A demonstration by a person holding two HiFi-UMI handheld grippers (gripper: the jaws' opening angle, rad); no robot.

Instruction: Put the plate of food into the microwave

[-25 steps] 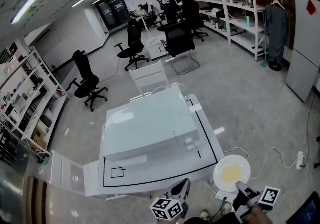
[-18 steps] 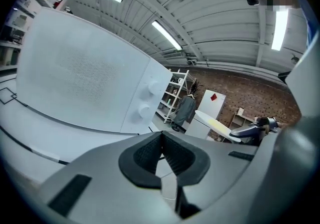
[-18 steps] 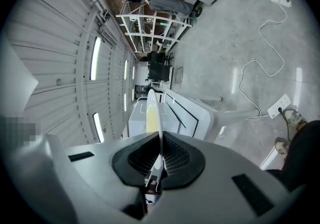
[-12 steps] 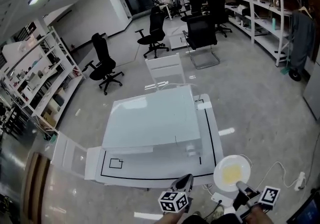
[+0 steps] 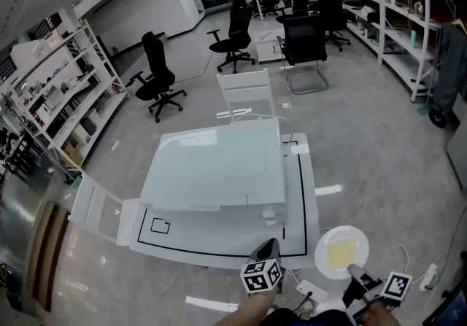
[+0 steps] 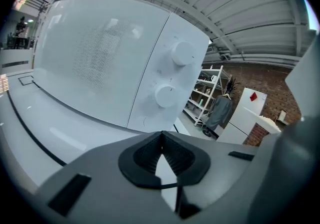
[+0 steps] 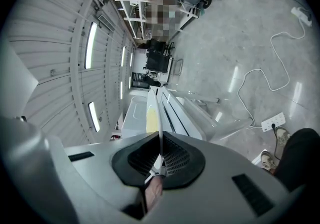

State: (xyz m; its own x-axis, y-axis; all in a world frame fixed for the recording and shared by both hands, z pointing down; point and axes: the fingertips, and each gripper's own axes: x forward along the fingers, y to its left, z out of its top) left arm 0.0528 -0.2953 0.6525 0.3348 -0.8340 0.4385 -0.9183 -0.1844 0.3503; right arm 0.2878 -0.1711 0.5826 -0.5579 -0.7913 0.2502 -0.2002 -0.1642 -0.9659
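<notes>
The white microwave (image 5: 211,164) stands on a white table (image 5: 219,242); in the left gripper view its door (image 6: 95,62) is closed, with two round knobs (image 6: 182,52) on the panel to the right. A white plate (image 5: 341,251) of yellow food hangs over the floor, right of the table's front corner, with my right gripper (image 5: 352,271) shut on its near rim. The right gripper view shows that plate (image 7: 156,113) edge-on between the pads of the right gripper (image 7: 160,160). My left gripper (image 5: 266,248) is shut and empty at the table's front edge, facing the microwave.
Black tape lines frame the tabletop (image 5: 300,193). A white chair (image 5: 246,91) stands behind the table, with black office chairs (image 5: 162,76) and shelving (image 5: 58,106) beyond. A power strip (image 7: 272,120) and cables lie on the floor at the right. A white fridge (image 6: 250,113) is to the right.
The head view has swung, so the table sits more centrally. My left gripper has moved right and up to the table's front edge. The right gripper keeps holding the plate in about the same place.
</notes>
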